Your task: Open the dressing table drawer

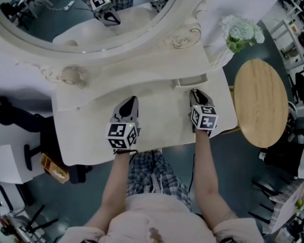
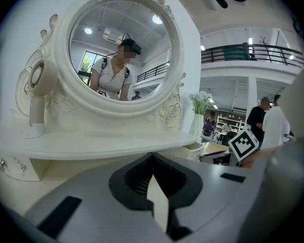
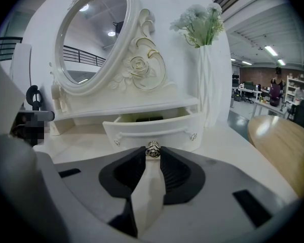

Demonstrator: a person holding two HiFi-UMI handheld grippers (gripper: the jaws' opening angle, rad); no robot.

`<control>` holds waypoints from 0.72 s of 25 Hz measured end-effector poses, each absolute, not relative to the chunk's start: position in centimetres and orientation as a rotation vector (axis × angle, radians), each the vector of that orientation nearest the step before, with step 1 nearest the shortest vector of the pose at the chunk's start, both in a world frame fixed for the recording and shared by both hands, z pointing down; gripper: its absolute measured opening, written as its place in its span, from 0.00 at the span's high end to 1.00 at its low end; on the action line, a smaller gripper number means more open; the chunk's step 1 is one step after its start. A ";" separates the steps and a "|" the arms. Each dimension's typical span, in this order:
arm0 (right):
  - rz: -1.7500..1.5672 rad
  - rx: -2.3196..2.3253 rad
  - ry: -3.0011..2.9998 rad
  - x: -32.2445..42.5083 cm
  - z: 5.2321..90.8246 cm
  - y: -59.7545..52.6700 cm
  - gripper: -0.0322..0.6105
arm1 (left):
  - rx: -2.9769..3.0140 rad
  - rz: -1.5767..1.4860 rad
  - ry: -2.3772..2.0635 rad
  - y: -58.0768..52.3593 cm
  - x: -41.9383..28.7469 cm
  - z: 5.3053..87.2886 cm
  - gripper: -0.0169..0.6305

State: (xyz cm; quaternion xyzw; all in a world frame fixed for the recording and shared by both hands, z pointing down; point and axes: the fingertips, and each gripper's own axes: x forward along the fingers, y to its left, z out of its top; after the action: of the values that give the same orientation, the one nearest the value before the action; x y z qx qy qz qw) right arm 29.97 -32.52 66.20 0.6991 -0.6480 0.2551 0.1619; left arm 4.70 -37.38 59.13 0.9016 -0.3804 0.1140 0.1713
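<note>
The white dressing table (image 1: 91, 135) carries a small right-hand drawer (image 1: 191, 80) under its mirror shelf. The drawer stands pulled out a little, and its dark inside shows above the drawer front (image 3: 152, 130). My right gripper (image 1: 195, 92) is shut on the drawer's small metal knob (image 3: 153, 149), which sits pinched between the fingertips in the right gripper view. My left gripper (image 1: 130, 101) hovers over the tabletop to the left, shut with nothing in it (image 2: 152, 156). It points at the mirror base.
An oval mirror (image 1: 81, 14) in a carved frame rises at the back. A white vase of flowers (image 1: 240, 34) stands at the table's right rear corner. A round wooden side table (image 1: 261, 103) is to the right, and a left-hand drawer (image 2: 10, 166) stays closed.
</note>
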 end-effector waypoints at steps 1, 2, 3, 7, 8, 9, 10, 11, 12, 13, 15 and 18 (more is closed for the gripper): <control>0.729 1.996 -1.848 30.0 66.2 -32.4 0.79 | 2.562 0.323 -1.079 -37.4 4.7 59.1 0.93; 0.730 1.998 -1.847 29.9 66.2 -32.3 0.79 | 2.563 0.321 -1.079 -37.3 4.7 59.0 0.93; 0.731 1.999 -1.847 29.9 66.2 -32.1 0.79 | 2.564 0.319 -1.080 -37.3 4.6 58.9 0.93; 0.733 2.001 -1.843 29.9 66.2 -31.6 0.79 | 2.571 0.313 -1.080 -37.3 4.6 58.7 0.93; 0.734 2.002 -1.842 29.8 66.2 -31.5 0.79 | 2.572 0.313 -1.078 -37.3 4.7 58.6 0.93; 0.736 2.002 -1.842 29.8 66.2 -31.4 0.79 | 2.573 0.313 -1.077 -37.3 4.7 58.6 0.93; 0.738 2.002 -1.841 29.7 66.2 -31.2 0.79 | 2.574 0.312 -1.076 -37.2 4.7 58.5 0.93; 0.739 2.003 -1.841 29.7 66.2 -31.1 0.79 | 2.574 0.311 -1.075 -37.2 4.7 58.5 0.93; 0.739 2.004 -1.840 29.7 66.2 -30.9 0.79 | 2.575 0.311 -1.073 -37.2 4.8 58.5 0.93; 0.739 2.004 -1.839 29.7 66.2 -30.8 0.79 | 2.577 0.311 -1.070 -37.1 4.8 58.5 0.93; 0.740 2.005 -1.837 29.8 66.2 -30.5 0.79 | 2.579 0.311 -1.066 -37.1 4.9 58.5 0.93; 0.744 2.006 -1.834 29.8 66.2 -30.1 0.79 | 2.579 0.312 -1.065 -37.0 5.0 58.4 0.93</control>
State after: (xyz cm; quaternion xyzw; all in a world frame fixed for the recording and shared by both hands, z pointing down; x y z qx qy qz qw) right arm 29.76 -30.14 66.23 0.7026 -0.6424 0.2606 0.1608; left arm 4.98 -36.98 58.42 0.9057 -0.3741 0.1097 0.1663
